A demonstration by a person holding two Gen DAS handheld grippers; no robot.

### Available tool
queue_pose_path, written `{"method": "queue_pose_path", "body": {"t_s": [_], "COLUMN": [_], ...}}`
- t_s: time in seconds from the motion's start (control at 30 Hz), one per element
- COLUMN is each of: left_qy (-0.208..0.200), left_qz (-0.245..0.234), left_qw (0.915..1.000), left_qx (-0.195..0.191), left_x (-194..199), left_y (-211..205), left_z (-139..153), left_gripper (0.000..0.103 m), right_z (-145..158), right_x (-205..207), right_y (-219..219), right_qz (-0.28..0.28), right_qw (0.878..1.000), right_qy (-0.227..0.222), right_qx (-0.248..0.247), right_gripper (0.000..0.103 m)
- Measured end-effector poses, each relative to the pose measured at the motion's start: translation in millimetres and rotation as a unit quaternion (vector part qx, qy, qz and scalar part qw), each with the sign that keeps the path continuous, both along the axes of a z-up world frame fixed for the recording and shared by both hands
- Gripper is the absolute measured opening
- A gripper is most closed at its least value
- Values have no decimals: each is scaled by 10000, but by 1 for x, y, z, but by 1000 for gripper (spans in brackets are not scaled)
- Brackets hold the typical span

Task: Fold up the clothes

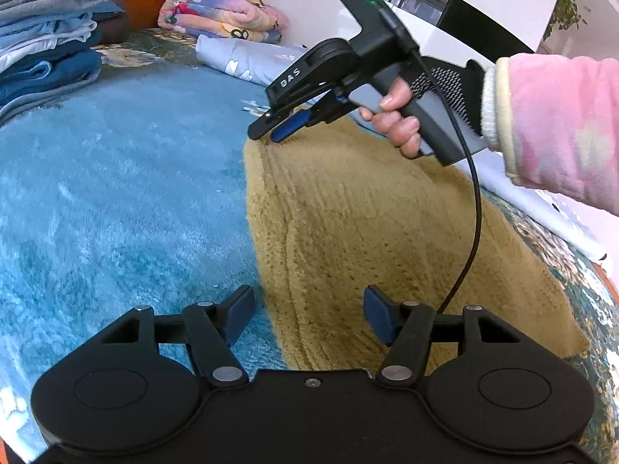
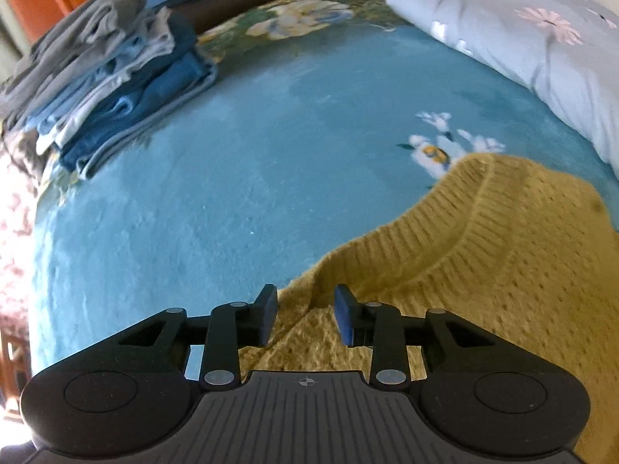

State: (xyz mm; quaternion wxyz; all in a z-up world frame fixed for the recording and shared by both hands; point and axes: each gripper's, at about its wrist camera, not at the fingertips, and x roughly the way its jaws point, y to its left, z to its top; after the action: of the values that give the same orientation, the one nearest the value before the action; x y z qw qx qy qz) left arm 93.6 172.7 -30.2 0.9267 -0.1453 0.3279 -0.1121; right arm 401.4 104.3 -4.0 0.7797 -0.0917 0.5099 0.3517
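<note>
A mustard-yellow knitted sweater (image 1: 367,232) (image 2: 503,270) lies flat on a fluffy blue blanket (image 1: 116,193) (image 2: 232,174). My left gripper (image 1: 309,317) stands open over the sweater's near left edge, with nothing between its pads. A hand in a pink sleeve (image 1: 561,127) holds my right gripper (image 1: 271,131) with its tips down at the sweater's far left corner. In the right wrist view the right gripper (image 2: 305,317) is narrowly open. Its pads stand either side of a ridge of sweater near the ribbed collar (image 2: 445,232), not pressing on it.
A stack of folded grey and blue clothes (image 1: 46,38) (image 2: 116,77) sits at the far left of the bed. A light-blue flowered quilt (image 1: 247,58) (image 2: 522,46) and a cartoon-print folded blanket (image 1: 220,11) lie at the back. The right gripper's black cable (image 1: 476,208) hangs over the sweater.
</note>
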Motion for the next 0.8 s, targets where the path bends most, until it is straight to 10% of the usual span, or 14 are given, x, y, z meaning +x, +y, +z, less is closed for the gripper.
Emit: {"method": "queue_pose_path", "body": {"t_s": [0.4, 0.73, 0.8], "left_qy": [51, 119, 126], "left_qz": [46, 71, 75], "left_qw": [9999, 9999, 9999], "left_qx": [-77, 69, 78], "left_x": [11, 21, 20], "left_y": [1, -7, -8], "left_z": [1, 1, 1], "left_gripper": [60, 60, 60], "right_z": [2, 1, -1], "right_x": [4, -2, -1], "right_y": [-12, -44, -45], "right_qz": [905, -803, -1217], "right_qw": [9928, 9939, 9874], "right_qy": [570, 754, 983], "right_qx": [532, 40, 225], "right_gripper": [30, 33, 47]}}
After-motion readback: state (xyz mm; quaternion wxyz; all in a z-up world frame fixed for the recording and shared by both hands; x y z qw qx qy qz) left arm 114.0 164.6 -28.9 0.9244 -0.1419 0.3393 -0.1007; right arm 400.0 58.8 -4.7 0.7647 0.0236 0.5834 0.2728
